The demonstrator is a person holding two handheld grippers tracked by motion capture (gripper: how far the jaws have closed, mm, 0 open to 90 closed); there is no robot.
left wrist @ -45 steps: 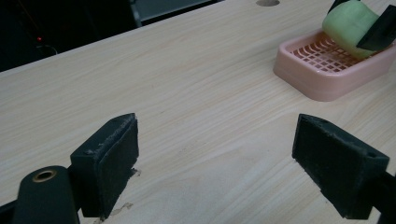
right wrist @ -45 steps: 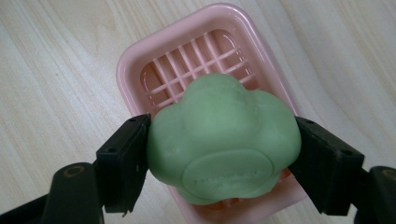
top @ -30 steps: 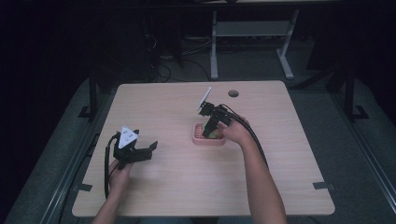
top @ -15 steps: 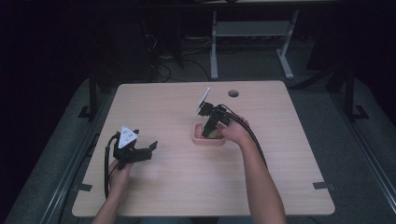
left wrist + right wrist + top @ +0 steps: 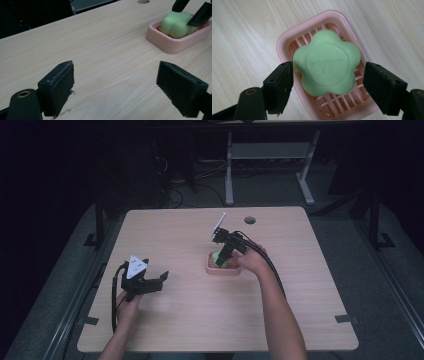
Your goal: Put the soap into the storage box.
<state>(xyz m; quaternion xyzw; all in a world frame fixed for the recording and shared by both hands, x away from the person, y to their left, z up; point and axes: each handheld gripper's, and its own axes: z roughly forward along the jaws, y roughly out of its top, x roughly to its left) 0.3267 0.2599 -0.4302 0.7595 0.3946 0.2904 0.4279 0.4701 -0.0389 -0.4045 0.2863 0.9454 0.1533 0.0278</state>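
Since your right gripper (image 5: 327, 82) straddles the soap (image 5: 327, 62) in the dish (image 5: 284, 42) with jaws wide, centre it, then close gently. Keep your left gripper (image 5: 120, 87), also wide, parked near left.

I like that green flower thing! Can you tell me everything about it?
The green soap is shaped like a flower with five rounded petals and looks smooth and waxy. A round stamp with raised letters, too faint to read, sits on top. It lies flat on the ribbed floor of a pink soap dish on the wooden table. The right claw is open around it, one jaw near each side.
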